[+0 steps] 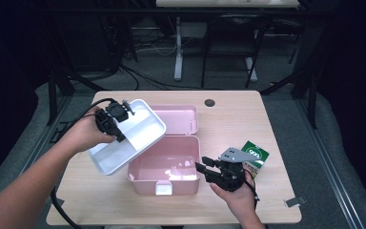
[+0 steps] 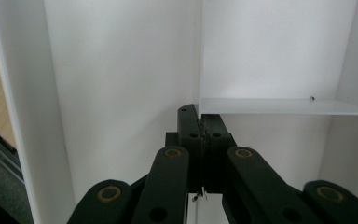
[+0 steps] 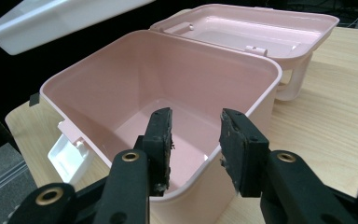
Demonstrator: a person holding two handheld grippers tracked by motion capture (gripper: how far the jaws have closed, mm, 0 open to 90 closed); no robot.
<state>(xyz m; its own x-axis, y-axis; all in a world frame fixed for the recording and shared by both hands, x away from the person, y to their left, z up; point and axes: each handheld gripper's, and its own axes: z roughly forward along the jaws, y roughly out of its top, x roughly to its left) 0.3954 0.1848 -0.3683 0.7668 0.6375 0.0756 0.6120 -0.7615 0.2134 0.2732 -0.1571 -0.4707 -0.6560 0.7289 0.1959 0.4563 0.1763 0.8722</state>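
The white tray point(image 1: 129, 138) hangs tilted in the air from the left gripper point(image 1: 116, 116), whose jaws are clamped on a thin inner divider wall; in the left gripper view that grip is plain, the two black pads pressed together on the edge of the partition point(image 2: 199, 60) with a second divider point(image 2: 279, 106) branching off to the right of the jaws, and the tray's outer wall rising at the left; the high view adds what that close look cannot, namely that the tray's lower corner overhangs the left rim of the pink box point(image 1: 164, 167), which stands open on the wooden table point(image 1: 228, 119) with its lid point(image 1: 178, 118) folded back flat behind it and a white latch point(image 1: 164, 188) on its front; the right gripper point(image 1: 205, 168) rests just right of the box, its jaws partly apart with nothing between them; in the right gripper view the box's near corner sits directly ahead of and below the two pads, the bare pink interior is visible, and the tray's underside appears high at the upper left; a green carton point(image 1: 256, 155) lies just behind the right gripper, bearing white lettering too small to read; a dark round hole point(image 1: 209, 102) marks the table beyond the lid.
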